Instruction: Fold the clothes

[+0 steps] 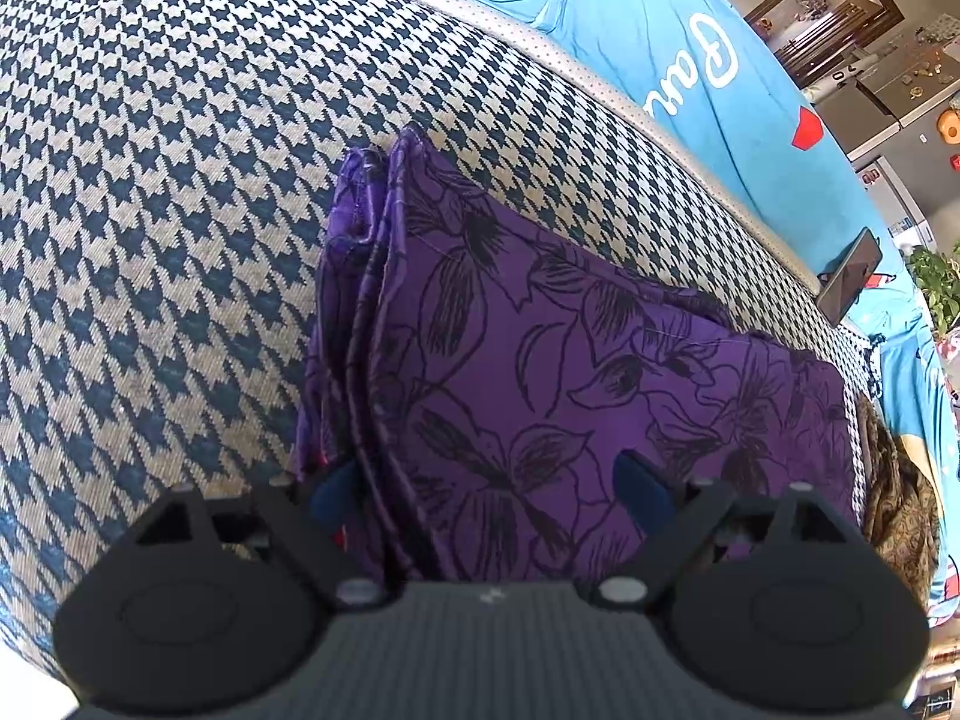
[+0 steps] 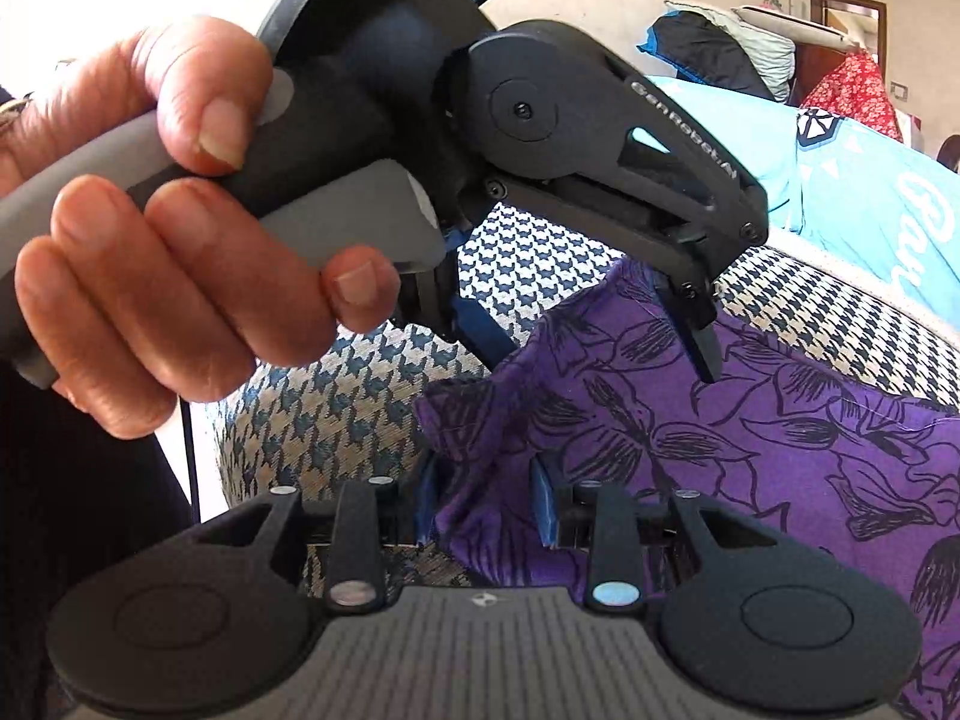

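Note:
A purple cloth with black flower outlines (image 1: 540, 360) lies folded in layers on a navy-and-beige houndstooth cushion (image 1: 150, 210). My left gripper (image 1: 489, 492) is open wide, its blue fingertips straddling the cloth's near end, the left one beside the stacked edges. The right wrist view shows the same left gripper (image 2: 606, 360), held by a hand (image 2: 150, 240), poised over the purple cloth (image 2: 750, 450). My right gripper (image 2: 485, 507) stands partly open, with a loose corner of the cloth lying between its blue fingers; the pads do not appear to press it.
A light blue sheet with white lettering (image 1: 690, 72) covers the surface behind the cushion. A dark phone (image 1: 849, 282) rests on it, with a plant (image 1: 936, 282) beyond. A brown patterned cloth (image 1: 900, 510) lies to the right. Piled clothes (image 2: 720, 42) sit at the back.

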`<state>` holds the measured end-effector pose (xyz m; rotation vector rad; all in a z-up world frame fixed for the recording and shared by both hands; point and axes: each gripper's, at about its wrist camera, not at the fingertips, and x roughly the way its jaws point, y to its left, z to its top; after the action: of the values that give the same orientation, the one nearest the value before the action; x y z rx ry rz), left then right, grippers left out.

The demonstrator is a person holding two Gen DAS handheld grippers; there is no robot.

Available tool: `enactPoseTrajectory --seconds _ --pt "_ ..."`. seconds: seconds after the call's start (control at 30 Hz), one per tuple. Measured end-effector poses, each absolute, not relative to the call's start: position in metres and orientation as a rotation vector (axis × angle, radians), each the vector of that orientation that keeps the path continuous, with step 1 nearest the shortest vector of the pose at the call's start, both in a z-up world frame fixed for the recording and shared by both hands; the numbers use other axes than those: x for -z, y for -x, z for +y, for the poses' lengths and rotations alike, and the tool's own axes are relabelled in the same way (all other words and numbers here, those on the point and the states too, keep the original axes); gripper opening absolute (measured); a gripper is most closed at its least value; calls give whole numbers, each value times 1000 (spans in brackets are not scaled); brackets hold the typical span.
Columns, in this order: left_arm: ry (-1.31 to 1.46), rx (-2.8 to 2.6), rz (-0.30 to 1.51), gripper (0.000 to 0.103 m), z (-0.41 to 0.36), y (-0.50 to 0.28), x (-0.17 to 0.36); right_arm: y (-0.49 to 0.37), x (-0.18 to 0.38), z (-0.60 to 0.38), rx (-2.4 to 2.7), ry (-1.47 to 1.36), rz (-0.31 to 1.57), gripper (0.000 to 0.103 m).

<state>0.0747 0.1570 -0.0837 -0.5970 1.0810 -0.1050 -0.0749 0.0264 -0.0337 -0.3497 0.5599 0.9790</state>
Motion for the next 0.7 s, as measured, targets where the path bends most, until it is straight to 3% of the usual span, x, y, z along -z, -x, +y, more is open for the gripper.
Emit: enactPoseTrajectory --seconds 0.13,0.3,0.57,0.63,0.7 --pt "598 106 1079 89 159 -73 83 79 37 31 -988 393 536 33" --pt "607 105 1077 89 163 -71 82 86 45 41 -1000 453 492 42" --pt "607 98 1077 89 160 -70 81 96 57 50 -978 544 402 42" --pt "606 99 1076 90 161 -69 81 96 58 51 -965 546 391 34" --pt "603 92 1062 94 164 -69 77 92 57 50 -941 541 392 18"
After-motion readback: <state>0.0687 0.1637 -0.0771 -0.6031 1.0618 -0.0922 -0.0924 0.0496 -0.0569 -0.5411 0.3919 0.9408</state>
